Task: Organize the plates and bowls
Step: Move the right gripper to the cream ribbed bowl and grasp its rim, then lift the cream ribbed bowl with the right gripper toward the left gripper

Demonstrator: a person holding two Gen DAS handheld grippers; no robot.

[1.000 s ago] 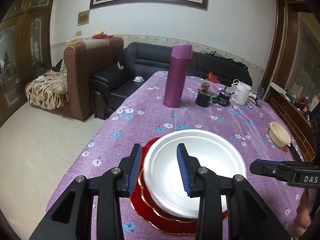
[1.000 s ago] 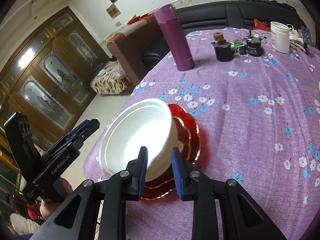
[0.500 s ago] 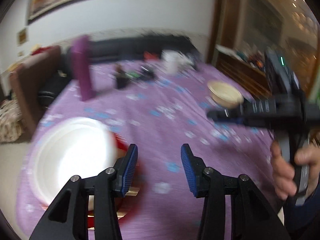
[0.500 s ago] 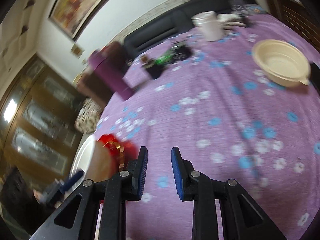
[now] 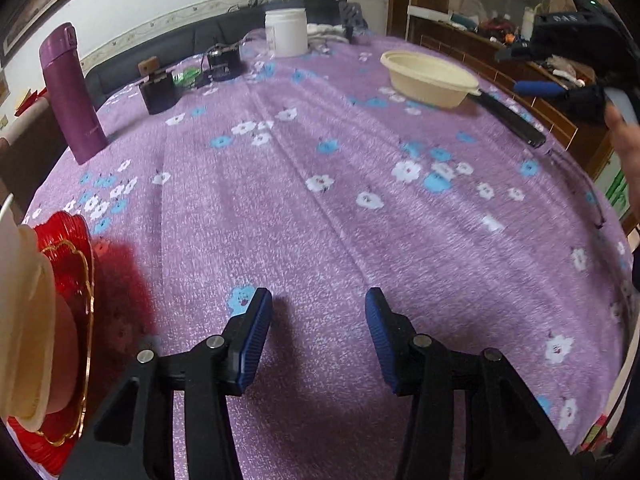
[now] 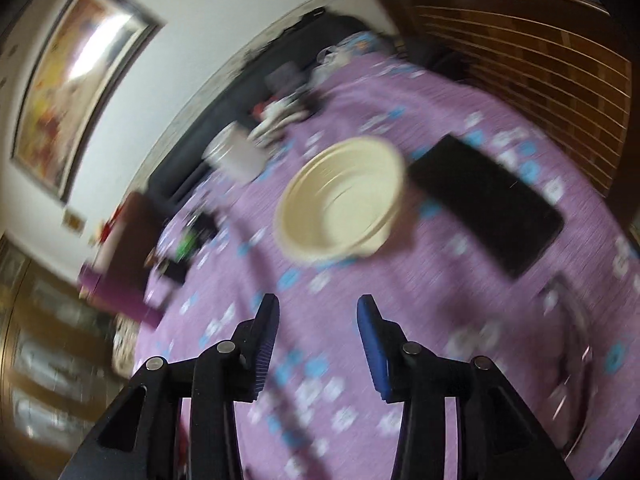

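While the left gripper (image 5: 319, 328) hangs low over the flowered purple tablecloth (image 5: 320, 220), its blue-padded fingers (image 5: 252, 344) stand wide apart with only cloth between them. Just to its left, at the near edge of the table, sits a red plate (image 5: 76, 276) with a gold scalloped line, and a white bowl (image 5: 24, 320) rests on top of it (both are cut off by the frame edge, so their full shape cannot be seen). Farther across the cloth, on the right side, a cream bowl (image 5: 430, 78) stands upright and alone, with a flat black slab (image 5: 514, 120) lying just beside it near the table's right edge. Above that, the right gripper (image 5: 560, 64) appears in the person's hand (image 5: 626, 136), held in the air over the wooden sideboard.

From the right wrist view, which is heavily blurred, the right gripper (image 6: 318, 336) also has its fingers spread wide and holds nothing. The cream bowl (image 6: 342, 204) lies ahead of them, well apart from the fingertips, with the black slab (image 6: 488, 204) to its right.

Toward the far side of the table stand a tall purple flask (image 5: 70, 92) at the left, two small dark containers (image 5: 160, 90), and a white jar (image 5: 286, 32). Beyond the table runs a black sofa (image 5: 180, 40) against the white wall.
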